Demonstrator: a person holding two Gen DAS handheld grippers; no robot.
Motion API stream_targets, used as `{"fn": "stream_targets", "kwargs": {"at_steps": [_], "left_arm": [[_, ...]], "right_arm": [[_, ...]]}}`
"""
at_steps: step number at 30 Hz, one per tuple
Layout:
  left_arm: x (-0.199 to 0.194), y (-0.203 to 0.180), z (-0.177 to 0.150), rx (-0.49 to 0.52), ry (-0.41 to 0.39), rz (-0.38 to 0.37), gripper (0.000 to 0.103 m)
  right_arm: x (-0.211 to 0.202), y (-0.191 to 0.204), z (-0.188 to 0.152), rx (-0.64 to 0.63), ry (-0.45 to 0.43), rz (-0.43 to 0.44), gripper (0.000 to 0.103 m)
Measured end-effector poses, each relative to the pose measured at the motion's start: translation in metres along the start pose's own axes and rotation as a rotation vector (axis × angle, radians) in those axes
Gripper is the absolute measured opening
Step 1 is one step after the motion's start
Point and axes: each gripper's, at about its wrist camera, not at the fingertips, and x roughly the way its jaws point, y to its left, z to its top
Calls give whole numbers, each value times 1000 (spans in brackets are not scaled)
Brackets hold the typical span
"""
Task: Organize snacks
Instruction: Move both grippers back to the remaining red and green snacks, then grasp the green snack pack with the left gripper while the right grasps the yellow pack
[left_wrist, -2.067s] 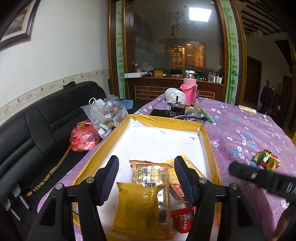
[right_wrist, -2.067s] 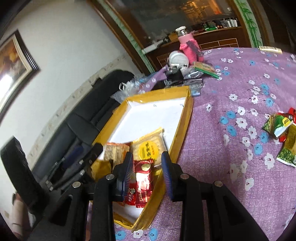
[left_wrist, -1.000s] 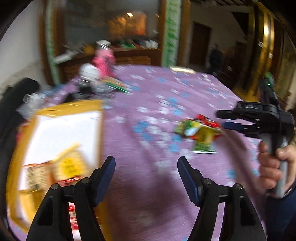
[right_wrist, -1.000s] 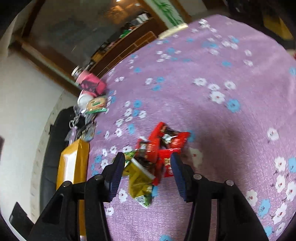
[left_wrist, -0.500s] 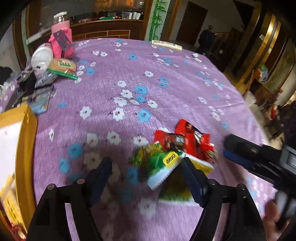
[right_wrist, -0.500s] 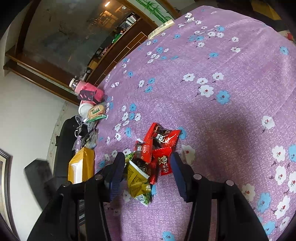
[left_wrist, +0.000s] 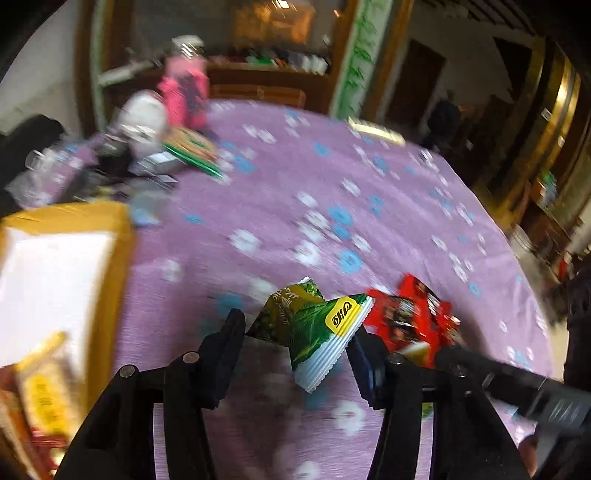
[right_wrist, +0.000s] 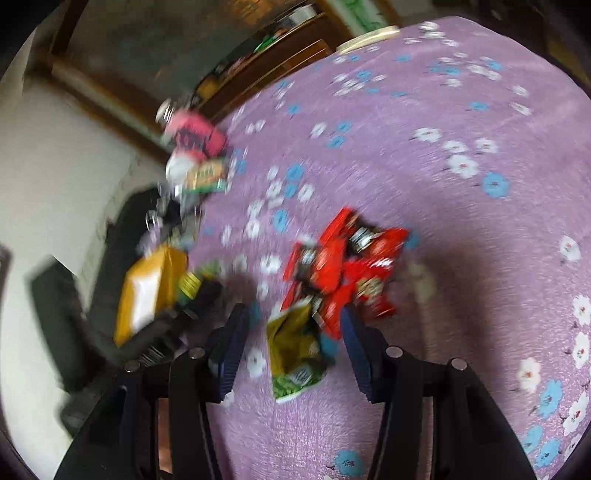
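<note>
Fingers of the left gripper (left_wrist: 295, 332) are closing around a green snack packet (left_wrist: 317, 328); packet looks lifted and pinched between them, though blur makes firm contact hard to confirm. Right gripper (right_wrist: 293, 339) fingers stand apart, hovering over a second green packet (right_wrist: 295, 350) lying flat on the purple floral surface (right_wrist: 461, 258), not gripping it. Red packets (right_wrist: 343, 266) sit heaped at about 12 o'clock from the right fingers, touching that green one. Yellow-rimmed tray (left_wrist: 110, 258), with snacks already in it, is at 9 o'clock in the left view. Step: picking loose snacks. Next, probably: left carries to the tray, right drops and closes.
</note>
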Motion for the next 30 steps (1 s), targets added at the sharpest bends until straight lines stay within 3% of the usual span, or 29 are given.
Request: {"fn": "stream_targets", "kwargs": {"at_steps": [3, 5, 7, 9, 10, 15, 23, 30], "left_arm": [[-7, 10, -2, -9, -65, 44, 57], [-8, 14, -2, -11, -89, 64, 57], [-9, 16, -4, -2, -101, 60, 57], [-9, 16, -5, 7, -106, 52, 57], [-9, 14, -6, 15, -108, 48, 57], [-8, 6, -8, 43, -114, 46, 57], [-10, 2, -11, 62, -136, 48, 57], [-13, -7, -14, 101, -166, 59, 58]], "right_arm": [[19, 30, -12, -171, 43, -103, 51], [29, 42, -21, -266, 41, -224, 51], [34, 47, -26, -317, 24, -281, 50], [34, 46, -30, -345, 5, -317, 38], [34, 46, -31, -355, 1, -325, 37], [22, 40, -27, -316, -30, -265, 32], [-18, 43, -20, -273, -231, -203, 31], [-23, 42, -19, -260, -253, -196, 31]]}}
